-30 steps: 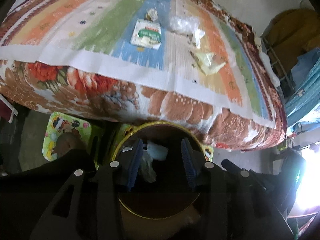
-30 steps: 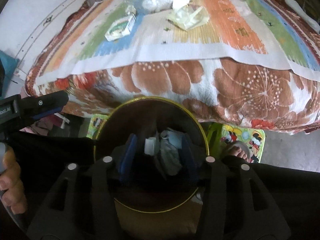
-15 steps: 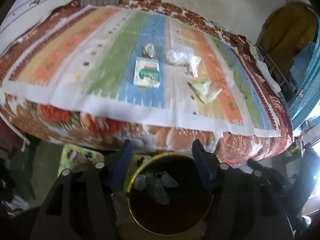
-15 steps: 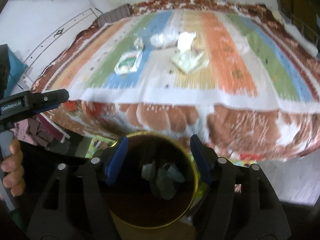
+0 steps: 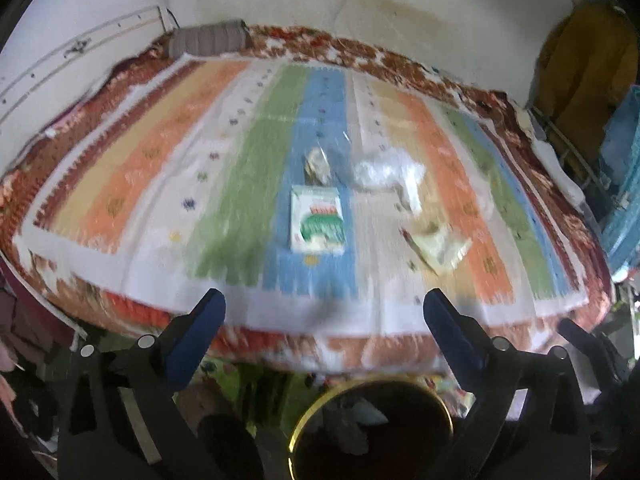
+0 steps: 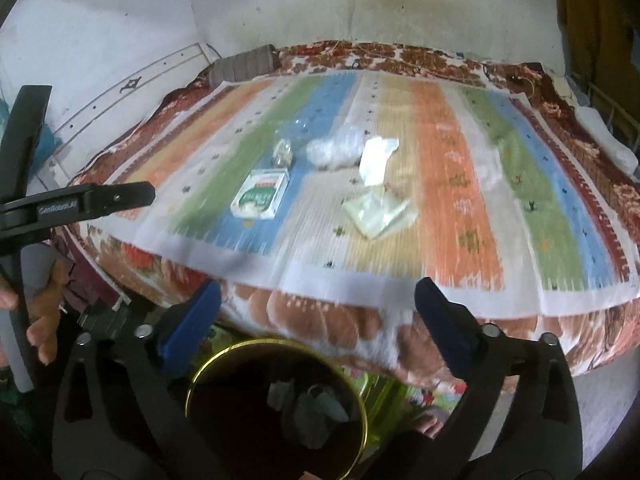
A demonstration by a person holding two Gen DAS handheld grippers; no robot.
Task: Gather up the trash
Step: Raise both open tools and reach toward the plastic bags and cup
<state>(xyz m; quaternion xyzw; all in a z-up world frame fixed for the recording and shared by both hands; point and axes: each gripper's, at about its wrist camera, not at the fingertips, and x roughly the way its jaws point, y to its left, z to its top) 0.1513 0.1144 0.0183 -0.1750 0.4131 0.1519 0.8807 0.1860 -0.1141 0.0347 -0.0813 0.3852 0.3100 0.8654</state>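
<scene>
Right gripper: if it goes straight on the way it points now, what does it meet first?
Probably the striped blanket near the bed's front edge. The right gripper is open and empty; depth is unclear in the blurred view.

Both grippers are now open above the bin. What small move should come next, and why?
Probably reach the left gripper forward to the green-and-white box on the striped blanket. Both grippers have just been opening and hold nothing, the right gripper too. Some trash already lies in the gold-rimmed bin, while the box and the plastic wrappers are not yet collected.
</scene>
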